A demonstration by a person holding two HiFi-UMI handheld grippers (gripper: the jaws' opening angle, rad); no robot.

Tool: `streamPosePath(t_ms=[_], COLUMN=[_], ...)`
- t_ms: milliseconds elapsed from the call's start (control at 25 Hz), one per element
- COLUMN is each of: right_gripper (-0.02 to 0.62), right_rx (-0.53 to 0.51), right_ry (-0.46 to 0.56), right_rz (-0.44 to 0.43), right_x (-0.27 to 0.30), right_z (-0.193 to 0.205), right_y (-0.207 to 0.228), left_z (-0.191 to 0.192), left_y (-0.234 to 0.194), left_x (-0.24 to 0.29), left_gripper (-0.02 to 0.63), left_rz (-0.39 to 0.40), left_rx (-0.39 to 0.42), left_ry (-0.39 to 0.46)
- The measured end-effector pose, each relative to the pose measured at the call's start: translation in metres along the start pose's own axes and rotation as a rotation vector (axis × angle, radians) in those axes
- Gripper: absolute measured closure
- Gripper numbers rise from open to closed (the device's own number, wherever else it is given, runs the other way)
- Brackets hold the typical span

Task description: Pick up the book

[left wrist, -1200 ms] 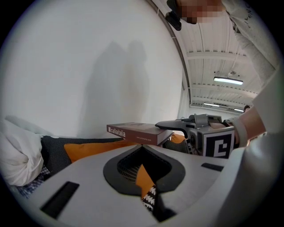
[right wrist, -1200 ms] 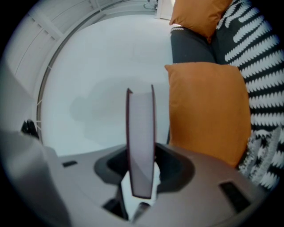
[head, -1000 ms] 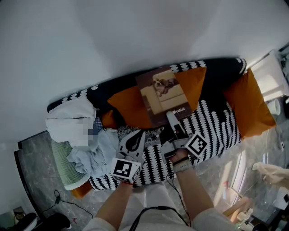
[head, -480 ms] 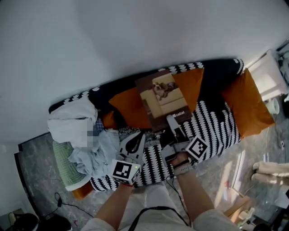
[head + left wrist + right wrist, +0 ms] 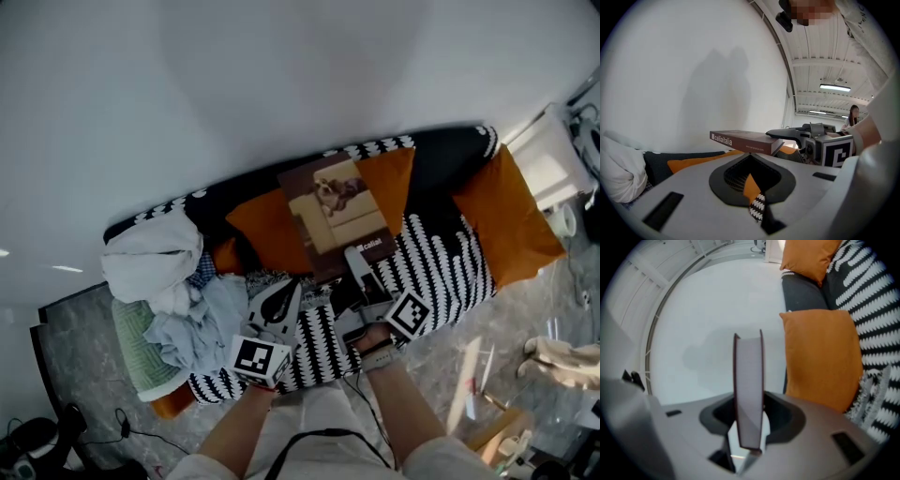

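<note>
The book (image 5: pixel 337 211), brown with a beige sofa picture on its cover, hangs flat above the orange cushions. My right gripper (image 5: pixel 356 258) is shut on its near edge. In the right gripper view the book (image 5: pixel 749 390) stands edge-on between the jaws of this gripper (image 5: pixel 749 427). The left gripper view shows the book (image 5: pixel 740 140) from the side, clear of the cushions, with the right gripper (image 5: pixel 787 135) clamping its end. My left gripper (image 5: pixel 289 286) hovers low over the striped throw, to the left of the book, shut with nothing in it (image 5: pixel 754 197).
The sofa carries a black-and-white striped throw (image 5: pixel 441 262), an orange cushion (image 5: pixel 267 225) under the book and another (image 5: pixel 506 220) at the right end. A heap of pale clothes (image 5: pixel 159 272) lies at the left end. A white wall stands behind, and a white side table (image 5: pixel 548 159) at right.
My right gripper has lifted the book slightly off the cushions. The left gripper has stayed where it was.
</note>
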State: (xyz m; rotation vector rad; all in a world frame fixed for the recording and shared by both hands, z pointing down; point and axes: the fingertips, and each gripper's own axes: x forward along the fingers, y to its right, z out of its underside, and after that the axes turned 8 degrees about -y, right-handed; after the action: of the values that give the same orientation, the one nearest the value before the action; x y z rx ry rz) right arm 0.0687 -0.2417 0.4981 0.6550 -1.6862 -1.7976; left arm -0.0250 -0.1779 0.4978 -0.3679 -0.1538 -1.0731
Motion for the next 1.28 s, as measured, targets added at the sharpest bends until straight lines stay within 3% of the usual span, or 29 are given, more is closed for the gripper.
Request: streamPosePath(t_ms=[1280], right_gripper=[0.428], right_rx=[-0.001], right_ry=[-0.011], right_rz=[-0.068], right_x=[-0.015], right_z=[0.01], right_y=[-0.045], left_z=[-0.017], left_y=[0.009], left_x=[-0.023], left_gripper=[0.583], left_rz=[0.01], left_rx=[0.009], left_ry=[0.006])
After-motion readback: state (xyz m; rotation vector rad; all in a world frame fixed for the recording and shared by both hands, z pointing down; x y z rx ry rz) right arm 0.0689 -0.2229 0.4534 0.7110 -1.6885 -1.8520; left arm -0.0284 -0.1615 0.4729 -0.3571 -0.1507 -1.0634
